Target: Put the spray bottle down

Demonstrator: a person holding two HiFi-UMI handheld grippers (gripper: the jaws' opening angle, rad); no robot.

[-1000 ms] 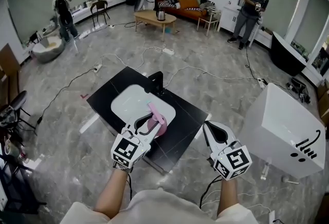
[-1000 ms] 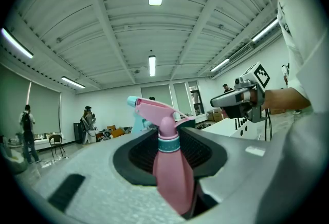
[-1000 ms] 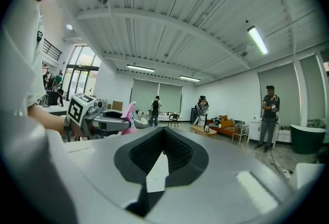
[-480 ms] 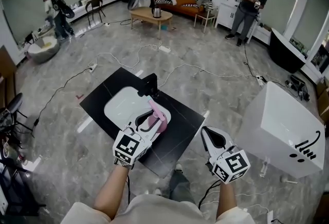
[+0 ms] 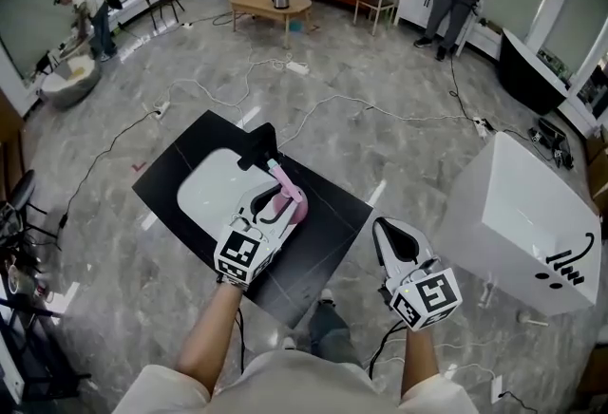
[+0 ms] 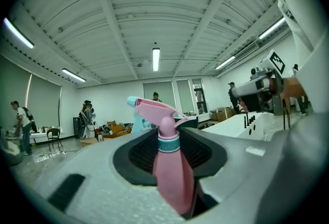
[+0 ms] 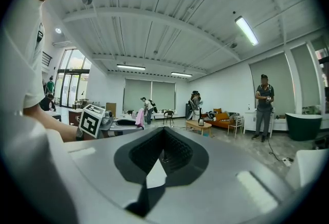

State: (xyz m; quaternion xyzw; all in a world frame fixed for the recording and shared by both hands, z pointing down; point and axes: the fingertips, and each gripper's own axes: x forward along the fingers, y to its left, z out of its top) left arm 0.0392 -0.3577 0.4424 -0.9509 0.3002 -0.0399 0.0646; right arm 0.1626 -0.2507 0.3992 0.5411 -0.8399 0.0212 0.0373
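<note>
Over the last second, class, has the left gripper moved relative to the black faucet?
Yes. The left gripper, holding the pink spray bottle, has moved forward over the countertop, closer to the black faucet.

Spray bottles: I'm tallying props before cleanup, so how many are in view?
1. The pink spray bottle is gripped in the left tongs, over the black sink counter. More could be hidden farther off in the room.

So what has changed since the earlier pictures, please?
The left tool carried the pink spray bottle forward over the black counter, nearer the faucet. Unchanged: the left tool still grips the bottle; the right tool is still empty and shut.
</note>
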